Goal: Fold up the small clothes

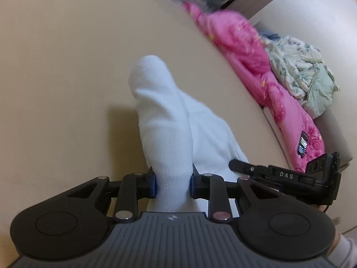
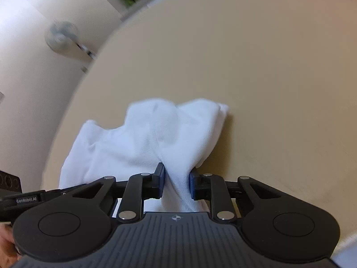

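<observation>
Closest to the left wrist camera, the left claw [image 1: 173, 183] is clamped on a white sock [image 1: 165, 120], its two blue-padded fingers [image 1: 153, 184] pressing the fabric from both sides. Ahead of this claw the sock rises in a thick fold with a rounded end, and a flatter layer of the same white fabric spreads to the right of it. Behind the sock lies a plain beige surface [image 1: 67, 67]. Just to the right of the left claw, the black body of the right claw [image 1: 236, 164] reaches in from the side, its tip touching the sock's lower edge.

Farther off to the right, past the edge of the surface, a bright pink blanket [image 1: 245, 51] lies in a long heap, with a crumpled pale green floral cloth [image 1: 301, 71] resting on top of it. A small dark label [image 1: 303, 144] shows on the near end of the pink blanket.

From the right wrist camera, the right claw [image 2: 177, 184] also grips the white sock [image 2: 142, 138], pinching a gathered ridge of fabric between its blue fingers [image 2: 161, 182]. Beyond this claw the sock fans out in soft humps on the beige surface [image 2: 267, 78], wider to the left. Part of the left claw's black body [image 2: 26, 198] enters at the lower left. Far off to the left, a blurred wall fan [image 2: 61, 35] hangs on a pale wall.
</observation>
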